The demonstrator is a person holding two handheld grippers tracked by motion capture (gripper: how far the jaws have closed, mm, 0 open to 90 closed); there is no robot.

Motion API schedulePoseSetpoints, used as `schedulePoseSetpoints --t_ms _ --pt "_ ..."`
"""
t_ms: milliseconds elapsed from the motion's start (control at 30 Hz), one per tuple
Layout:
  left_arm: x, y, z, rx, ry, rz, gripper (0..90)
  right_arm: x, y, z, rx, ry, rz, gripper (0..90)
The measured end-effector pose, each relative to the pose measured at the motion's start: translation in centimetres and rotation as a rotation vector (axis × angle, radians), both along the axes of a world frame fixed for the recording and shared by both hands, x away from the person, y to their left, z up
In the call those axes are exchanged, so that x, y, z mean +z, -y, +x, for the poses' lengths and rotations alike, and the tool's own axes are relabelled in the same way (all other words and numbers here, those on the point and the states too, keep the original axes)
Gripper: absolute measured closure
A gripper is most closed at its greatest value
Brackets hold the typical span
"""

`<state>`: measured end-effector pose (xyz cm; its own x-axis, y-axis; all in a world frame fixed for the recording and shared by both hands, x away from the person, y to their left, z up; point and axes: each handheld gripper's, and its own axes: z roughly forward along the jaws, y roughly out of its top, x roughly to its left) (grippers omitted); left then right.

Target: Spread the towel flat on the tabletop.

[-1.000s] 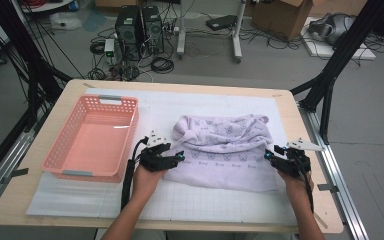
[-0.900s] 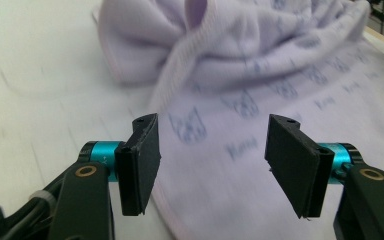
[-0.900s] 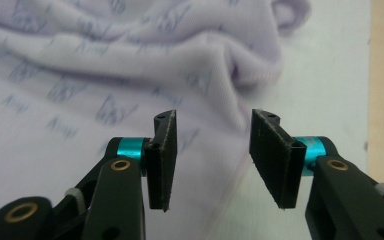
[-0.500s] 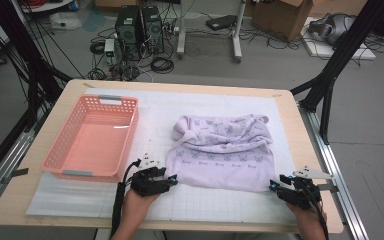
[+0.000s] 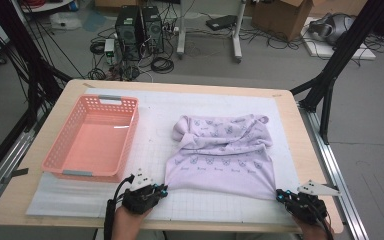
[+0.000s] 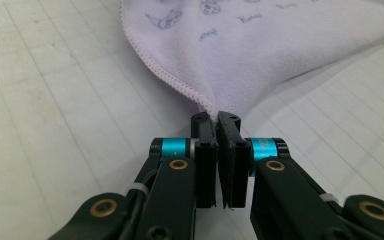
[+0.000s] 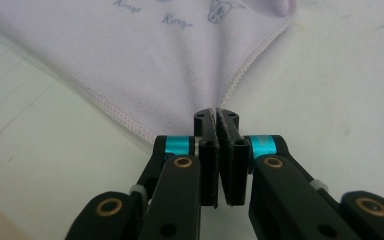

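Now towel near corners pinched in both tongs.

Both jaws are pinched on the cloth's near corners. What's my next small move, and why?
Probably lift both corners together and carry them toward the far edge. The left gripper and right gripper each hold a near corner of the cloth, whose near half lies flat while the far end is bunched, so a fold looks ready.
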<state>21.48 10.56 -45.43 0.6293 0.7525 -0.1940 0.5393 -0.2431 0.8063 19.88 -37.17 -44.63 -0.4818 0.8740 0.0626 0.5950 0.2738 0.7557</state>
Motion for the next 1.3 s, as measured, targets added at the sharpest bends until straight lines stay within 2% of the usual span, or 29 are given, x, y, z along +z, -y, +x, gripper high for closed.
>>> schedulePoseSetpoints --t_ms 67,133,167,233,333,400,433,467,500,533,600,667,700,733,800,833,900,933,967,1033,1067,1133,1167,1200,1233,1267,1300 --pt "0.0 -0.2 -0.5 -0.009 0.001 -0.005 85.8 0.1 0.2 -0.8 0.009 0.000 0.007 87.6" --pt "-0.1 -0.9 -2.1 -0.024 0.001 -0.029 85.8 0.4 0.4 -1.5 0.016 -0.001 0.016 87.7" --pt "-0.1 -0.9 -2.1 -0.024 0.001 -0.029 85.8 0.5 0.5 -1.9 0.020 -0.002 0.020 87.8" --pt "0.0 -1.3 -3.3 -0.043 0.010 -0.033 85.8 0.7 0.7 -2.6 0.031 -0.002 0.028 87.9" --pt "0.1 -1.6 -4.0 -0.051 0.017 -0.032 85.9 0.9 0.7 -3.8 0.049 -0.008 0.040 87.9" --pt "-0.1 -2.0 -5.0 -0.063 0.012 -0.029 86.0 0.8 0.7 -4.7 0.062 -0.009 0.040 88.0" --pt "-0.1 -2.0 -5.0 -0.063 0.012 -0.029 86.0 0.8 0.7 -4.7 0.062 -0.009 0.040 88.0" --pt "-0.4 -2.1 -5.9 -0.076 0.008 -0.025 86.1 0.6 0.6 -5.7 0.072 -0.018 0.037 88.1" --pt "-0.4 -2.1 -5.9 -0.076 0.008 -0.025 86.1 0.5 0.6 -6.2 0.077 -0.028 0.031 88.1" --pt "-0.4 -2.1 -6.3 -0.089 0.008 -0.019 86.1 0.5 0.6 -6.2 0.077 -0.028 0.031 88.1" --pt "-0.5 -2.4 -7.4 -0.128 -0.005 -0.019 86.1 0.0 0.6 -7.6 0.099 -0.046 0.011 88.1" --pt "-0.4 -2.4 -7.6 -0.148 -0.001 -0.032 85.0 -0.2 0.7 -8.3 0.104 -0.051 0.011 88.0" --pt "-0.2 -2.4 -7.4 -0.143 0.011 -0.038 80.0 -0.1 0.8 -8.4 0.104 -0.043 0.012 87.3" --pt "0.0 -2.4 -7.0 -0.125 0.020 -0.053 69.9 0.2 0.9 -8.3 0.100 -0.029 0.019 85.7" --pt "0.5 -2.2 -5.9 -0.075 0.039 -0.082 52.0 0.7 0.9 -7.8 0.078 -0.004 0.043 74.6" --pt "0.7 -2.1 -5.2 -0.060 0.056 -0.095 47.1 0.9 0.8 -7.4 0.062 0.012 0.046 69.7" --pt "1.0 -1.6 -3.7 -0.030 0.064 -0.114 44.9 1.1 0.7 -6.3 0.038 0.036 0.048 65.7" --pt "1.0 -1.6 -3.7 -0.030 0.064 -0.114 43.2 1.2 0.6 -5.7 0.025 0.041 0.045 62.9" --pt "1.1 -0.8 -2.1 -0.015 0.057 -0.115 42.9 1.2 0.6 -5.0 0.009 0.044 0.048 61.1" --pt "0.9 0.4 -0.5 -0.018 0.032 -0.096 42.8 1.1 0.4 -3.6 -0.012 0.041 0.046 60.2" --pt "0.9 0.4 -0.5 -0.018 0.032 -0.096 42.8 1.1 0.4 -3.6 -0.012 0.041 0.046 60.2" --pt "0.3 1.4 0.6 -0.023 0.002 -0.060 42.8 0.8 0.2 -2.4 -0.041 0.032 0.034 59.7" --pt "-0.2 2.2 1.2 -0.029 -0.021 -0.029 43.3 0.5 -0.1 -1.6 -0.056 0.020 0.029 59.9" --pt "-0.2 2.4 1.1 -0.020 -0.002 -0.020 44.5 0.4 -0.2 -1.3 -0.059 0.023 0.021 59.9" --pt "-0.2 2.4 1.1 -0.020 -0.002 -0.020 49.0 0.2 -0.3 -1.2 -0.062 0.023 0.018 59.9" --pt "-0.1 2.3 0.9 -0.017 0.002 0.001 53.8 0.1 -0.5 -1.0 -0.061 0.019 0.014 59.9" --pt "-0.1 2.3 0.9 -0.017 0.002 0.001 64.3 0.1 -0.5 -1.0 -0.061 0.019 0.014 59.9"
